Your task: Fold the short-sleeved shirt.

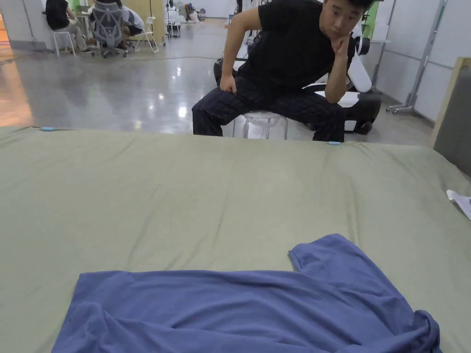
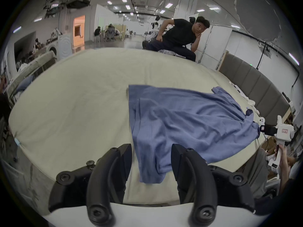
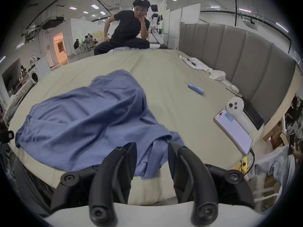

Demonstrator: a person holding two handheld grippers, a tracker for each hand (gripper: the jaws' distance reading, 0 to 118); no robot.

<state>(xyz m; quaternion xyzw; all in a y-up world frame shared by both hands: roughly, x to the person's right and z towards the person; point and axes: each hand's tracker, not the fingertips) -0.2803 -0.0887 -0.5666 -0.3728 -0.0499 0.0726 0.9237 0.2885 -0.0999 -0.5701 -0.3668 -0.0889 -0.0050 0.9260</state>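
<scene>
A blue short-sleeved shirt [image 1: 257, 308] lies rumpled at the near edge of a bed covered in a pale green sheet [image 1: 207, 193], one sleeve [image 1: 331, 253] pointing away from me. In the left gripper view my left gripper [image 2: 151, 150] is open, its jaws apart over the shirt's [image 2: 188, 120] near left corner, which hangs over the bed edge. In the right gripper view my right gripper [image 3: 152, 147] is open too, jaws on either side of a bunched fold of the shirt [image 3: 91, 112] without pressing on it. The right gripper [image 2: 268, 129] shows far right in the left gripper view.
A person in black [image 1: 285, 64] sits on a stool past the far edge. By the grey padded headboard [image 3: 237, 63] on the right lie a phone [image 3: 232, 129], a white controller [image 3: 236, 107], a small blue tube [image 3: 196, 88] and white cloths [image 3: 216, 75].
</scene>
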